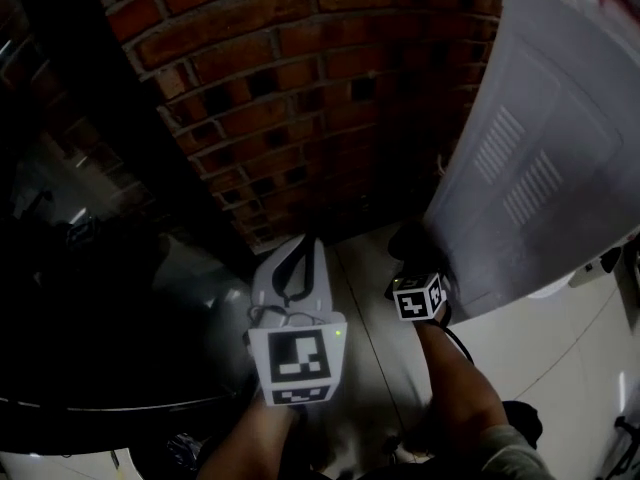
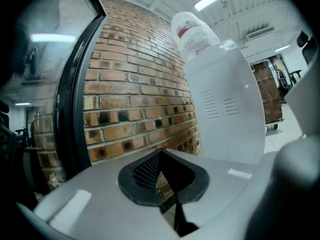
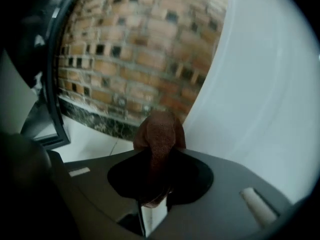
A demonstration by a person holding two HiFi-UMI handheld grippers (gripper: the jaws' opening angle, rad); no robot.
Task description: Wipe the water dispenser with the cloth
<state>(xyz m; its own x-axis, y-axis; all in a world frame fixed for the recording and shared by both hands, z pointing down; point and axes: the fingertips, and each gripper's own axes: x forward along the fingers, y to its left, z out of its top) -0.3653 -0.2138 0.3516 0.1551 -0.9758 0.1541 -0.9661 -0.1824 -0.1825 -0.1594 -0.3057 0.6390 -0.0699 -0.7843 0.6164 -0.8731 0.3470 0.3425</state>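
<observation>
The white water dispenser stands at the right against the brick wall, with vent slots in its side panel. In the left gripper view a clear bottle sits on top of the water dispenser. My right gripper is at the dispenser's lower left corner and is shut on a brown cloth. The cloth sticks out past the jaws of my right gripper, close beside the white panel. My left gripper hangs left of it over the floor. Seen from its own camera, my left gripper is shut and empty.
A red brick wall fills the background, with a dark stone plinth at its foot. A dark-framed glass door stands to the left. Pale floor tiles lie below. A cart with boxes is far behind the dispenser.
</observation>
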